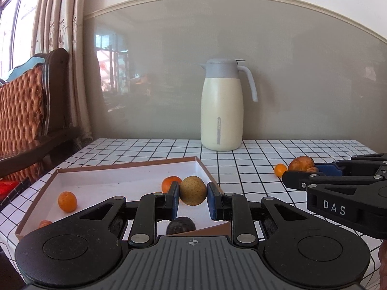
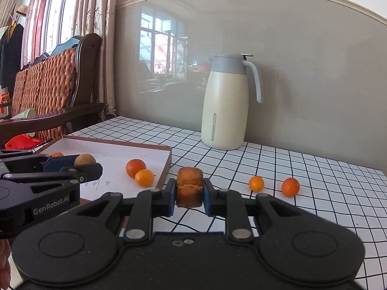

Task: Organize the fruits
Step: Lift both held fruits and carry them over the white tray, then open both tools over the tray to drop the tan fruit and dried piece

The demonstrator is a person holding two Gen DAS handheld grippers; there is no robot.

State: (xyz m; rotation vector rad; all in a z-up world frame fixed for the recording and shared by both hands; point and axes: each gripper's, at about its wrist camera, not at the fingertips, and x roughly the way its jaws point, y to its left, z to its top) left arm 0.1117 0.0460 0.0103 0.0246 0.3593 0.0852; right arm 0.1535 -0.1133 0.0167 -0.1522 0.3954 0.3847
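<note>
My left gripper is shut on a yellow-brown pear and holds it over the white shallow box. The box holds oranges and a dark fuzzy fruit near its front edge. My right gripper is shut on a squashed brown-orange fruit above the checked tablecloth, just right of the box. Two oranges lie on the cloth to the right. The left gripper with the pear shows at the left of the right wrist view.
A cream thermos jug stands at the back of the table by the wall. A wooden chair with a woven cushion stands left of the table. The checked tablecloth covers the table.
</note>
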